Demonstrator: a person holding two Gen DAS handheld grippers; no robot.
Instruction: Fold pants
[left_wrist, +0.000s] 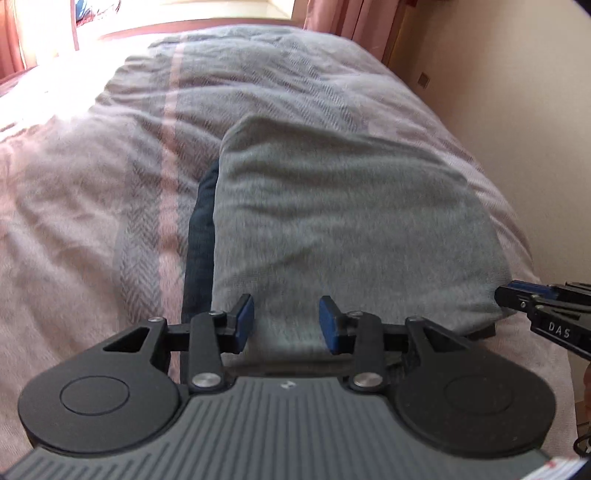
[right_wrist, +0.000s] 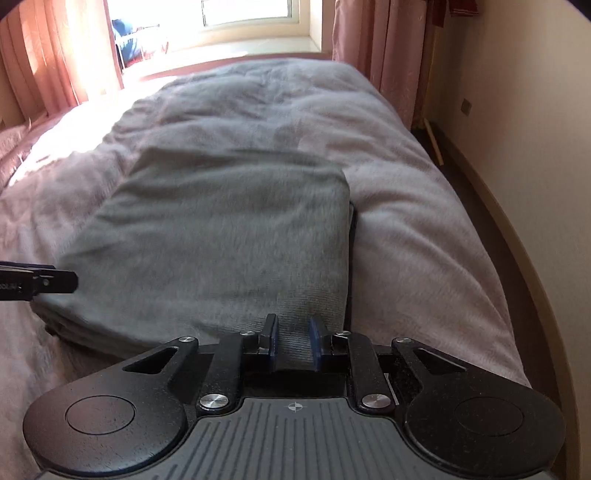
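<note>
Grey folded pants (left_wrist: 351, 221) lie lengthwise on the bed, with a dark blue layer (left_wrist: 201, 229) showing along their left edge. My left gripper (left_wrist: 287, 323) stands over the near left part of the pants. Its blue pads are apart, with grey cloth between them and no pinch showing. In the right wrist view the pants (right_wrist: 229, 229) fill the middle, and my right gripper (right_wrist: 293, 343) is shut on a ridge of cloth at their near right edge. Each gripper shows in the other's view: the right gripper (left_wrist: 506, 293) at the pants' near right corner, the left gripper (right_wrist: 62, 282) at the near left edge.
A pinkish-grey striped bedspread (left_wrist: 110, 184) covers the bed. A cream wall (right_wrist: 517, 92) runs close along the right side, with a strip of dark floor (right_wrist: 461, 155) between. Pink curtains (right_wrist: 373, 55) and a bright window (right_wrist: 251, 11) stand at the far end.
</note>
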